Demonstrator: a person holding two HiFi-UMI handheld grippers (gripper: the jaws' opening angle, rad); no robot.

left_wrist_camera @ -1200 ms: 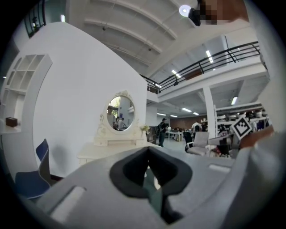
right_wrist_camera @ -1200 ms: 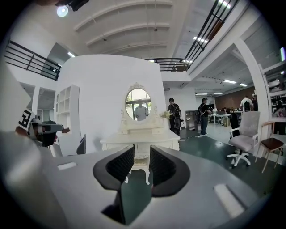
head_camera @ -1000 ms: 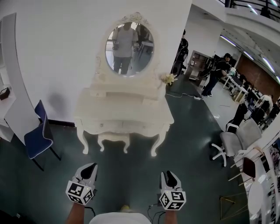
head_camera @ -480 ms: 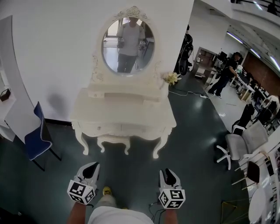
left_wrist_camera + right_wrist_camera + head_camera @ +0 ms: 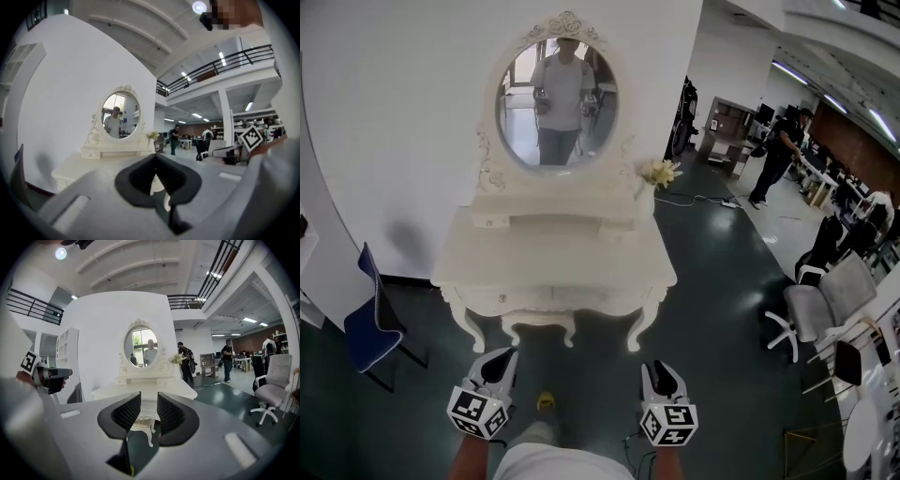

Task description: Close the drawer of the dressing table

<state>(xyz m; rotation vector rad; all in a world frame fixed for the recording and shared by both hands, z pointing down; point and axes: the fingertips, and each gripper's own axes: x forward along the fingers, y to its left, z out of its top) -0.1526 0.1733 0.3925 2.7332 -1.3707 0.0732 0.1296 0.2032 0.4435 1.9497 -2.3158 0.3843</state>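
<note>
Well short of table [image 5: 553, 258]

Left gripper [image 5: 495, 359] with jaws together, empty; right gripper [image 5: 664, 372] with jaws slightly apart, empty. Both held low over dark floor [image 5: 722, 281], well apart from table. Drawer [image 5: 551, 296] in table front, beneath top, facing grippers; open or shut not discernible. Oval mirror [image 5: 555, 94] upright at back

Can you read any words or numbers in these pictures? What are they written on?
No words, brands or numbers can be read anywhere.
left cube: black-and-white square pattern only, no letters.
right cube: the same kind of pattern, no letters.
dressing table and mirror: carved curls, no writing.
far shelves: too small and blurred to read.
</note>
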